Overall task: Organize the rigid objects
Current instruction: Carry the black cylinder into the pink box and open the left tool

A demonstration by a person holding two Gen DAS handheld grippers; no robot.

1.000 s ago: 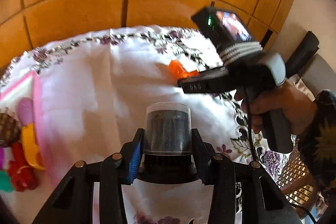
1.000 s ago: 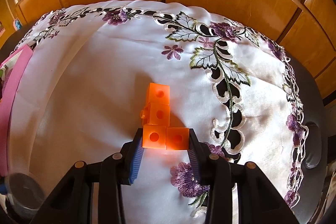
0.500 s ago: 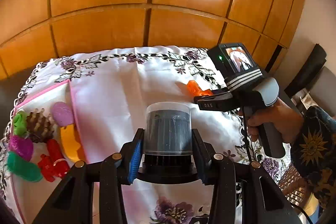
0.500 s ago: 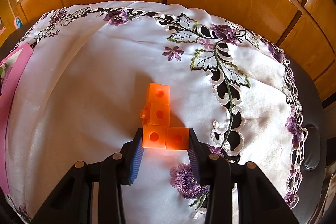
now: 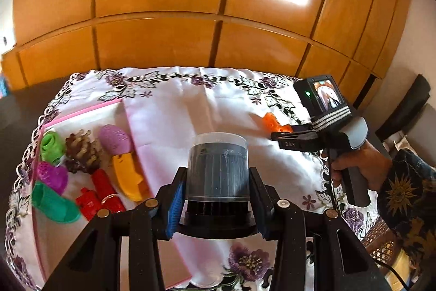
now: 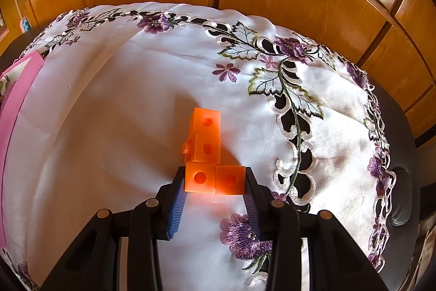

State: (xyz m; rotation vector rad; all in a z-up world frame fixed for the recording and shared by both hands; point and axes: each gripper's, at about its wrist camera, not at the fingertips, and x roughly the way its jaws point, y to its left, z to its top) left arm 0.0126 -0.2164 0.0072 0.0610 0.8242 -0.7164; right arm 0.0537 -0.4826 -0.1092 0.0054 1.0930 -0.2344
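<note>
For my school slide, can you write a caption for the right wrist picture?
Right gripper shut on orange linked cubes above the flowered tablecloth.

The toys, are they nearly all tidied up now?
Mostly, it seems. Several toys already lie grouped on the pink-edged mat. In hand: the left gripper is shut on the clear tub, held above the cloth, and the right gripper is shut on the orange cube piece. Left to do: putting both with the others.
</note>
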